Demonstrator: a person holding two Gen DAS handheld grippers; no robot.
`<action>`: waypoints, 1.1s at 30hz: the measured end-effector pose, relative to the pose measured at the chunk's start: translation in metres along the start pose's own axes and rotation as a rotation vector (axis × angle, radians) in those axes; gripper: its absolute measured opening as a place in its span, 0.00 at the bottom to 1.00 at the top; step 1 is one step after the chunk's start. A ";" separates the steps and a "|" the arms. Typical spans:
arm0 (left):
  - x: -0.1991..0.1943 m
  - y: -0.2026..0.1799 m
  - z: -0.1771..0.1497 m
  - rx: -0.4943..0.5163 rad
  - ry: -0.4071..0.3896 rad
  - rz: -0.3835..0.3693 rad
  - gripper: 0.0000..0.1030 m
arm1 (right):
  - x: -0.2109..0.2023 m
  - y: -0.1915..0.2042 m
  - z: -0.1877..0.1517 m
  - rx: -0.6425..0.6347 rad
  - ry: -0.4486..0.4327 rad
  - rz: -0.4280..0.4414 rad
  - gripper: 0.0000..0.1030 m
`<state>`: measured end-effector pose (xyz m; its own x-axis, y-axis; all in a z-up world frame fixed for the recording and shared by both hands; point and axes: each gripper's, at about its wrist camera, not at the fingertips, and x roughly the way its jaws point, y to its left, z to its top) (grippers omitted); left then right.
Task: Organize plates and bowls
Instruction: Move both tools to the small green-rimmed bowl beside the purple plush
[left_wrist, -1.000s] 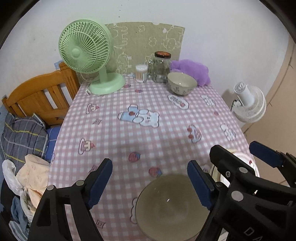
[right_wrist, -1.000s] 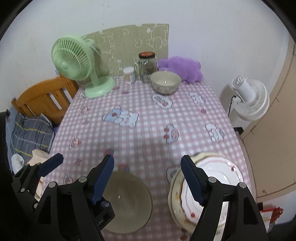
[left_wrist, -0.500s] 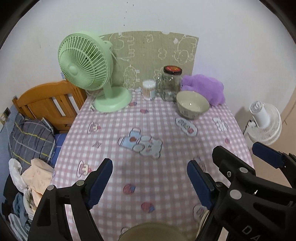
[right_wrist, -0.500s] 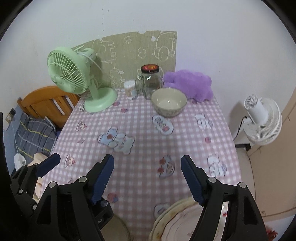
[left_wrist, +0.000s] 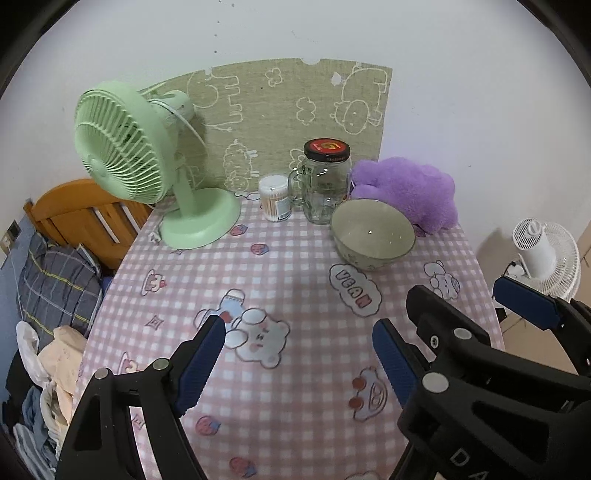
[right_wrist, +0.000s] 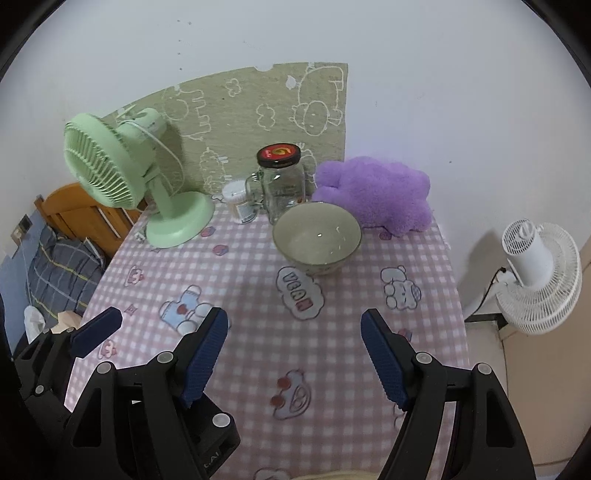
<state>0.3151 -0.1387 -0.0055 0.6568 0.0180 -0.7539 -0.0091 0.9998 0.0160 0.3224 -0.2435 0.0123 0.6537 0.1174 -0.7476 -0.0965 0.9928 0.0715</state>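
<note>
Two grippers hover side by side over the near half of the table (right_wrist: 424, 258), both spread wide and holding nothing: the left gripper (left_wrist: 299, 354) sits over the bear print on the checked cloth, the right gripper (right_wrist: 293, 349) just to its right. One bowl (right_wrist: 317, 238) stands alone toward the far edge, upright and empty, just in front of a glass jar (right_wrist: 282, 184) and beside a purple plush cushion (right_wrist: 376, 195); a pale curved rim barely shows at the near edge in the right wrist view, too little to say what it is. My guess is the far bowl is the next thing to fetch. To do that well, the right gripper should come in low and level, straddle the near rim with one finger inside and one outside, and close firmly before lifting, since glazed ware looks slippery. It should stay clear of the jar's handle, the tub of cotton swabs (left_wrist: 274, 197) and the green fan (left_wrist: 147, 173) at the far left corner. For writing, a cloud on the cloth just in front of the bowl reads "VEGAN" (right_wrist: 300, 293); the jar's red lid bears a swirl logo, its rim lettering too small to read, and the swab tub's label is unreadable.
</note>
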 end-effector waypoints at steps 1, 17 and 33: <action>0.003 -0.003 0.003 0.000 -0.001 0.005 0.81 | 0.004 -0.004 0.002 0.000 0.002 0.003 0.75; 0.083 -0.049 0.051 0.034 0.014 0.043 0.78 | 0.080 -0.051 0.050 0.011 0.020 -0.013 0.75; 0.160 -0.062 0.081 0.048 0.045 0.108 0.66 | 0.162 -0.076 0.074 0.094 0.055 -0.042 0.69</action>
<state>0.4820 -0.1983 -0.0736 0.6198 0.1265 -0.7745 -0.0406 0.9908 0.1293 0.4915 -0.2979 -0.0655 0.6130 0.0764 -0.7864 0.0029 0.9951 0.0989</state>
